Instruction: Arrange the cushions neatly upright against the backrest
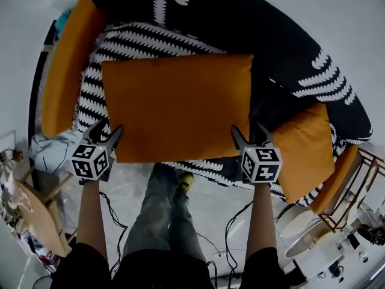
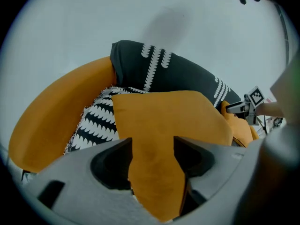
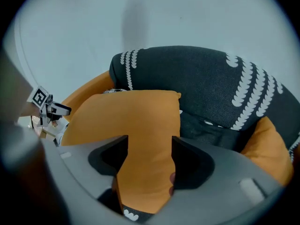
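Observation:
A large orange cushion (image 1: 177, 104) lies flat on the sofa seat, its far edge near the dark patterned backrest (image 1: 258, 29). My left gripper (image 1: 107, 131) sits at its near left corner and my right gripper (image 1: 248, 131) at its near right corner. Both stand open. In the left gripper view the cushion (image 2: 173, 121) fills the gap between the spread jaws of the left gripper (image 2: 152, 146); in the right gripper view the cushion (image 3: 136, 121) does the same at the right gripper (image 3: 150, 144). A smaller orange cushion (image 1: 307, 149) lies at the seat's right end.
The sofa has an orange left armrest (image 1: 66, 65) and a black-and-white throw (image 1: 93, 86) over the seat. A pale blue bundle (image 1: 51, 152) and wooden furniture (image 1: 36, 215) stand at the left, a wooden side table (image 1: 355, 185) at the right. Cables (image 1: 234, 233) cross the floor by the person's legs (image 1: 159, 215).

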`<state>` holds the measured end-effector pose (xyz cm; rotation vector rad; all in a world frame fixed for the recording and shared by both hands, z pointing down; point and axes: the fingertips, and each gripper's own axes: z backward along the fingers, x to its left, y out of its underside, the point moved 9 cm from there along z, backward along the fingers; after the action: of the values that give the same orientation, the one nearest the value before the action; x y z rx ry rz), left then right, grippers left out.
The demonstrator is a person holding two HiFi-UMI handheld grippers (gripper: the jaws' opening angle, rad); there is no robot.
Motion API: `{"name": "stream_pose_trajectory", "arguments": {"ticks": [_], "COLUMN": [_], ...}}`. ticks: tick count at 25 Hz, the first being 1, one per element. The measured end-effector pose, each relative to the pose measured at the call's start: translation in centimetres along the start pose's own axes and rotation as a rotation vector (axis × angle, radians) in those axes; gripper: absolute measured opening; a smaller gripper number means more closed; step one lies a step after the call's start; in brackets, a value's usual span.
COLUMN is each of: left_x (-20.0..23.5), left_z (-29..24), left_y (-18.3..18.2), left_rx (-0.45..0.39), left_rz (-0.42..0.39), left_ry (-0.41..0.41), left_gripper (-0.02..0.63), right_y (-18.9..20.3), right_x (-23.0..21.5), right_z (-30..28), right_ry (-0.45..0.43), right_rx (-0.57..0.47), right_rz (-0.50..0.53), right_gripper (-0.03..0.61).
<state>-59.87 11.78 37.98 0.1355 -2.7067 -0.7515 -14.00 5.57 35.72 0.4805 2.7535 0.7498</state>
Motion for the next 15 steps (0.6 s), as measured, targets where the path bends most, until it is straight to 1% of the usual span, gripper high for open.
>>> {"name": "stream_pose_trajectory", "arguments": {"ticks": [2,5,7,9,10,12,15], "left_x": [0.9,2.2,2.7,3.0,3.3,4.1,5.4], "left_z": [-1.0,-2.4,-3.2,-3.9,-4.3,-5.1,-6.2], "left_y": [0.5,1.2,1.4,1.5,1.5,1.7,2.1], "left_rx": [0.006,0.024,0.039,0.056,0.063,0.074,0.088], "left_rz": [0.021,0.057,0.049,0.046,0.050,0.060,0.099], "left_ry": [-0.011,-0.016,-0.006,0.009,0.018,0.038,0.073], "left_gripper": [0.276,0.311,0.324,0.343,0.357,0.377,0.419], "right_y": [0.8,1.6,1.9,2.2,2.3,2.7,3.6], "right_x": [-0.6,-1.8,-2.6,-3.0,-3.2,-3.4,-4.1], "right_z": [-1.5,-3.3,-4.3,-5.1,-5.6,-6.8,-8.4], "right_ry": [-0.006,-0.026,-0.042,-0.066,-0.078,-0.099,-0.141], "right_rx": [0.010,0.037,0.059,0.078,0.084,0.092,0.108], "right_rz": [-0.019,-0.030,-0.033,-0.041,-0.048,-0.083,-0.189], "right_gripper": [0.308,0.339,0.342,0.364,0.364,0.368,0.418]}}
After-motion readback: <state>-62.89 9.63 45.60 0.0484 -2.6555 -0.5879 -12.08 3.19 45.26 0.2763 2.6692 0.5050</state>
